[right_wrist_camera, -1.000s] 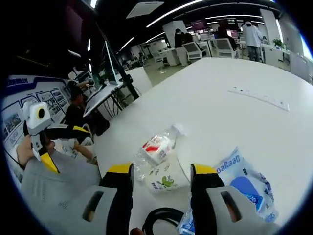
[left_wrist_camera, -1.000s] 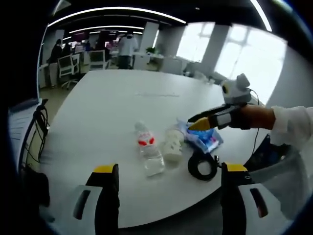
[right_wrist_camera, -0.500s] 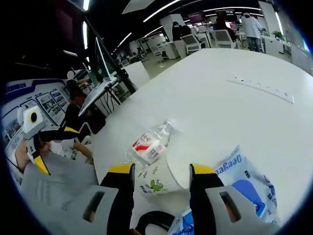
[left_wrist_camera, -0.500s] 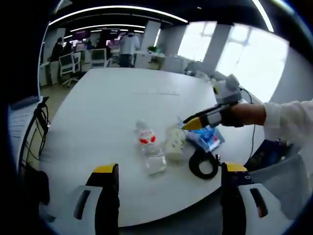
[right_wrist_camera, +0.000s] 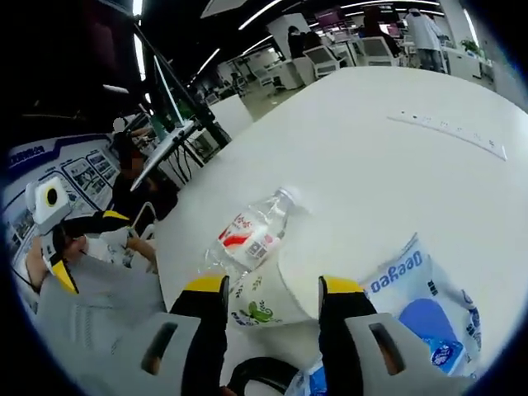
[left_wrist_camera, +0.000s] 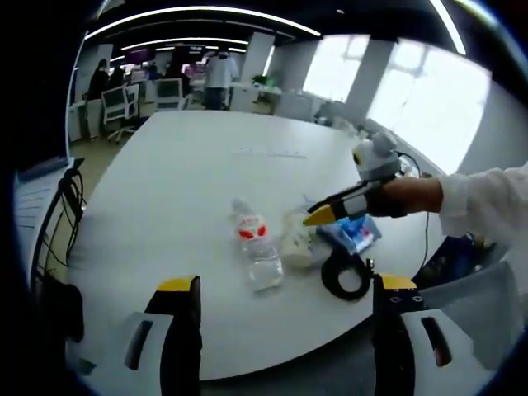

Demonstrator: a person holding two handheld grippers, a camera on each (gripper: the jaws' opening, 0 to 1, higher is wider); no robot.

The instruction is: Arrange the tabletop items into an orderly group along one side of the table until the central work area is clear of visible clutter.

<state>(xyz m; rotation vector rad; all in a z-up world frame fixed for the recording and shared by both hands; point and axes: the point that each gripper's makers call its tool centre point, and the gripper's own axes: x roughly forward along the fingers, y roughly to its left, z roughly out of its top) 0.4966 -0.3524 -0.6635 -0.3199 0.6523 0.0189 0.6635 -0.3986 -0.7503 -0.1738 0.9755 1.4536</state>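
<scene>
A clear water bottle (left_wrist_camera: 256, 247) with a red label lies on its side on the white table (left_wrist_camera: 181, 190). A paper cup (left_wrist_camera: 298, 242) lies right beside it, then a blue-and-white packet (left_wrist_camera: 356, 234) and a black cable coil (left_wrist_camera: 345, 278). My left gripper (left_wrist_camera: 286, 283) hangs open short of the table's near edge, nothing between its jaws. My right gripper (left_wrist_camera: 318, 216) comes in from the right, yellow tips over the cup. In the right gripper view it (right_wrist_camera: 272, 285) is open with the cup (right_wrist_camera: 262, 301) between its jaws, the bottle (right_wrist_camera: 247, 235) just ahead, the packet (right_wrist_camera: 417, 285) to the right and the coil (right_wrist_camera: 256, 375) below.
A long white strip (left_wrist_camera: 268, 153) lies far across the table, also the strip (right_wrist_camera: 450, 132) in the right gripper view. The left gripper (right_wrist_camera: 62, 247) shows at the left there, off the table's edge. Office chairs (left_wrist_camera: 115, 107), desks with a monitor (right_wrist_camera: 177, 103) and people stand beyond.
My right gripper has moved forward and down to the cup, which now sits deeper between its jaws. The bottle, packet and coil lie where they were. The left gripper has barely moved.
</scene>
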